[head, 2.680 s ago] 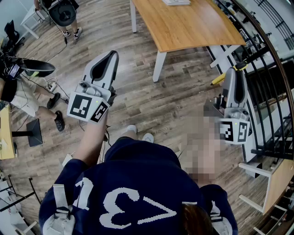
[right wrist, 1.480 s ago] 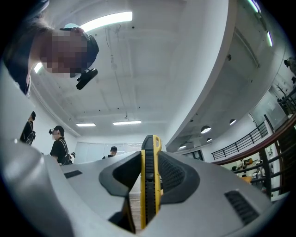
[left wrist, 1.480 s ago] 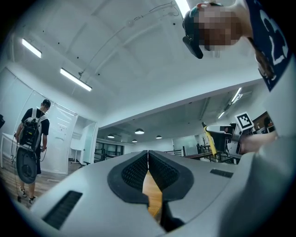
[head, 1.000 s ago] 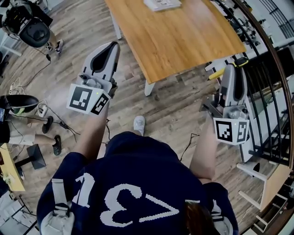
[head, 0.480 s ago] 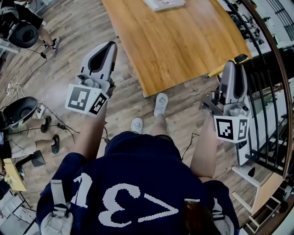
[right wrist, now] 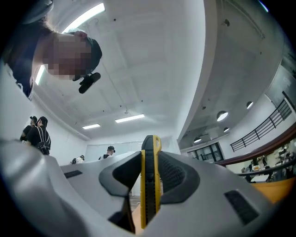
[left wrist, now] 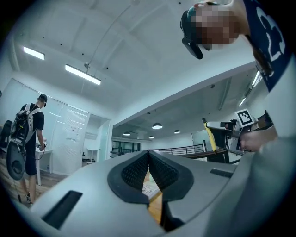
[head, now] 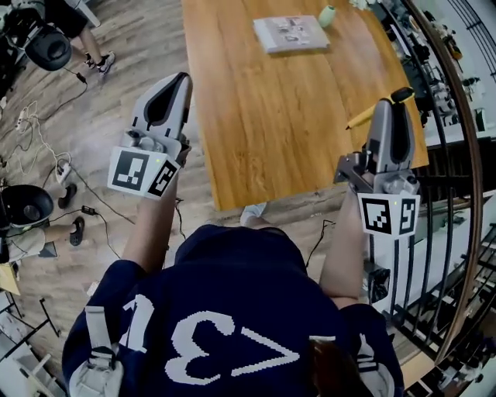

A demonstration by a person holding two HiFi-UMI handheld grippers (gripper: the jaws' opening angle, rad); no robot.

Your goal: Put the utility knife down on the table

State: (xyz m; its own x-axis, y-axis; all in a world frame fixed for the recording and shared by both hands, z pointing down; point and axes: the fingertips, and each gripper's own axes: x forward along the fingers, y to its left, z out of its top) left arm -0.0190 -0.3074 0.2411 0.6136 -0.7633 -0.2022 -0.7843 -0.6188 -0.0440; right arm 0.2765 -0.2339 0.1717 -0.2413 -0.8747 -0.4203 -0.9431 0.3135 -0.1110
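Note:
My right gripper [head: 391,102] [right wrist: 149,152] is shut on a yellow and black utility knife [right wrist: 149,180]. In the head view the knife [head: 380,108] sticks out past the jaw tips over the right part of the wooden table [head: 256,124]. On the left, my other gripper [head: 172,84] [left wrist: 148,159] is shut with nothing between its jaws, and it hangs over the table's left edge. Both grippers point up and forward.
On the far part of the table lie a flat booklet [head: 291,32] and a small green cup [head: 327,15]. A black railing [head: 453,201] runs along the right. Cables and a person [head: 70,23] are on the wooden floor at the left.
The person has walked up to the table, which has come nearer and now lies under both grippers. The right gripper has kept hold of the knife.

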